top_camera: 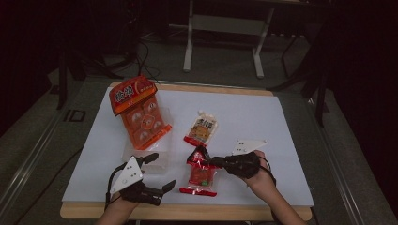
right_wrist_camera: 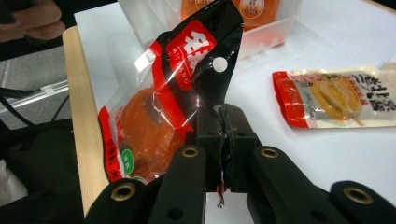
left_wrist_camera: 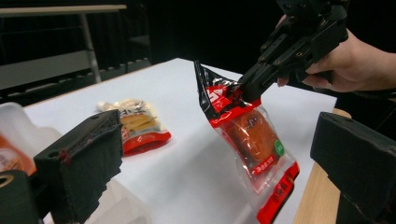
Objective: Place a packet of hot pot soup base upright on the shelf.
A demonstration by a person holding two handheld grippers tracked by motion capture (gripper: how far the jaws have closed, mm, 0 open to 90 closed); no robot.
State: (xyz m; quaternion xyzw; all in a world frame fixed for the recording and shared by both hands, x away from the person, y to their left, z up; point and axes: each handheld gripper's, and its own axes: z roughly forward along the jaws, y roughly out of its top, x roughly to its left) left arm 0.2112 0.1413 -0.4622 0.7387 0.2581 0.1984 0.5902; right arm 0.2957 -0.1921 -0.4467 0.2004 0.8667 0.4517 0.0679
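White table (top_camera: 263,122) bearing a pale snack pouch (right_wrist_camera: 343,95) lying flat up and to the right of the right jaws, and a clear bin (right_wrist_camera: 275,35) above them holding an orange pack (top_camera: 139,112); wooden edge (right_wrist_camera: 79,116) at their left.

The high view looks forward and down from above the near edge of the table (top_camera: 281,117), taking in its whole top from some way off. The left gripper view sits low and close, facing across toward the right gripper (left_wrist_camera: 245,91). The right gripper view looks toward the near left corner; both share the red snack packet (right_wrist_camera: 159,107).
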